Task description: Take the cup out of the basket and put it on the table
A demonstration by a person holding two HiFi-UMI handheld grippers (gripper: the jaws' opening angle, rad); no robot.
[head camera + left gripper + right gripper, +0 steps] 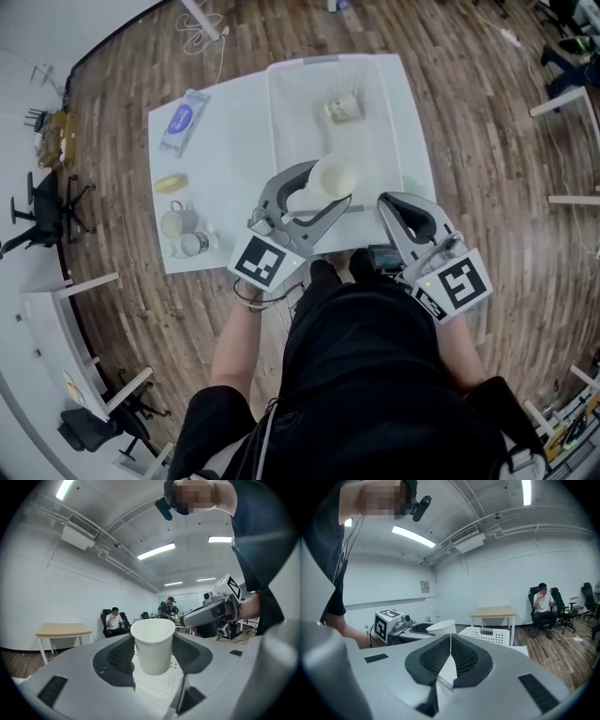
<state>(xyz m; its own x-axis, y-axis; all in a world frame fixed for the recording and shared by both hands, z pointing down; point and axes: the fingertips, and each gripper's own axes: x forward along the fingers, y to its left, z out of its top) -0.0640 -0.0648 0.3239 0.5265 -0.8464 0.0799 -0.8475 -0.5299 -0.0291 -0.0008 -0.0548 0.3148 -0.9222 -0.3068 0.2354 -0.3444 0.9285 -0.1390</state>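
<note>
A white paper cup (334,176) stands upright between the jaws of my left gripper (326,187), which is shut on it and holds it in the air over the near end of the white basket (274,112). In the left gripper view the cup (152,645) fills the gap between the dark pads (117,660), with the basket's perforated wall (157,686) below it. My right gripper (386,202) is shut on nothing, just right of the cup at the basket's near right corner. From the right gripper view the cup (440,626) and basket (485,634) lie ahead.
A small pale object (343,109) lies inside the basket. On the white table (234,141), left of the basket, are a blue packet (185,120), a yellow item (171,184) and two small cups (183,232). People sit at the room's far side (114,620).
</note>
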